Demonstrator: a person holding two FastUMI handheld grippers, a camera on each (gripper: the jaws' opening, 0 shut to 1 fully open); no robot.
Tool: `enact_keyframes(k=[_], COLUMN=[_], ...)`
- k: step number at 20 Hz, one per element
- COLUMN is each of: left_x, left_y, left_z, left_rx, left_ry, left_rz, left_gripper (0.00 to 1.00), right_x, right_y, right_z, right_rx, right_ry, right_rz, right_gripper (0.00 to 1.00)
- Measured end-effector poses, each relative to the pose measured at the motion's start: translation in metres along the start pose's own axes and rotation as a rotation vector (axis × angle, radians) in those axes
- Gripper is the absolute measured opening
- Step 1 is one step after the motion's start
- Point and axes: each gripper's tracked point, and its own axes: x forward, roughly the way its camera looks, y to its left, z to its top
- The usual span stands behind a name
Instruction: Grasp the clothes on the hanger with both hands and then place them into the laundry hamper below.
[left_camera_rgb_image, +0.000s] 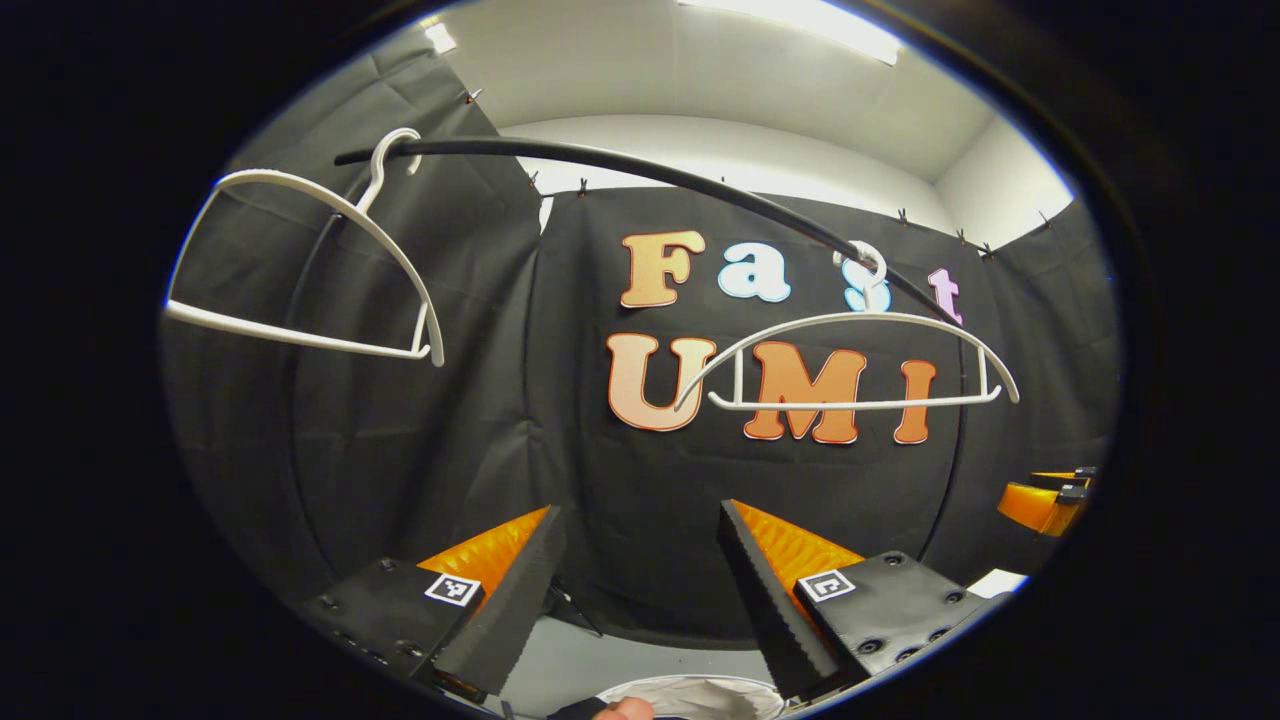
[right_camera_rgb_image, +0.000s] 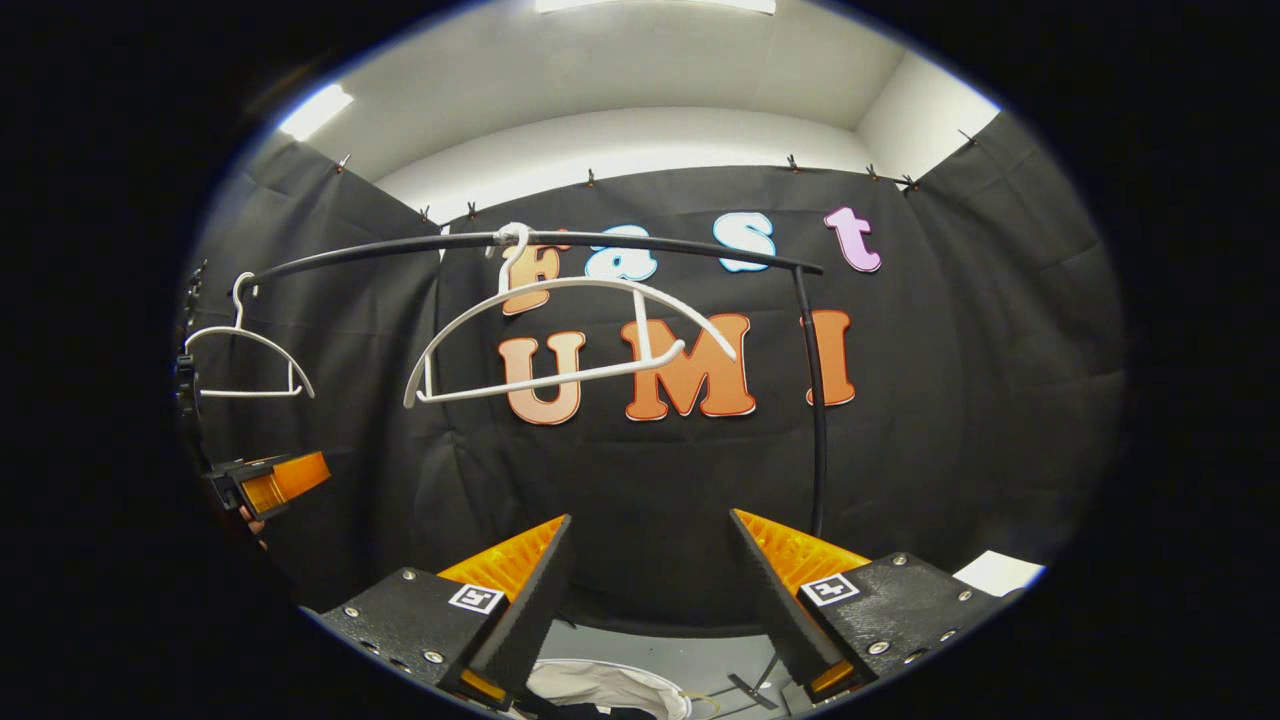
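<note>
The clothes are off the rail: a pale bundle of cloth (right_camera_rgb_image: 610, 688) lies low at the bottom edge of the right gripper view, seemingly inside the rim of the laundry hamper (right_camera_rgb_image: 600, 664), and the same pale cloth (left_camera_rgb_image: 690, 697) shows at the bottom of the left gripper view. Above, both white hangers are bare on the black rail (left_camera_rgb_image: 640, 170): the near hanger (left_camera_rgb_image: 850, 365) hangs fairly level, the far hanger (left_camera_rgb_image: 300, 270) is tilted and turned edge-on.

By my reading the drop into the hamper is done or all but done. What could still go wrong: part of the garment may be draped over the rim, which is too cut off to judge, and could slide out. A hand-held gripper rising carelessly could also catch a hanger and knock it off the rail.

The left hand-held gripper (left_camera_rgb_image: 640, 580) is spread wide, nothing between its fingers, touching nothing. The right hand-held gripper (right_camera_rgb_image: 650, 590) is likewise released and empty, above the cloth. Each also appears at the edge of the other's view.
</note>
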Motion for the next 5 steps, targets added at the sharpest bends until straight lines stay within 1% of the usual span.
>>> enact_keyframes(k=[5], left_x=[0.0019], left_y=[-0.0013], left_z=[-0.0002], left_rx=[0.0], left_ry=[-0.001], left_rz=[-0.007], left_gripper=[0.99], right_x=[0.001], right_y=[0.001], right_z=[0.0008], right_rx=[0.004], right_ry=[0.0], right_rz=[-0.001], right_gripper=[1.0])
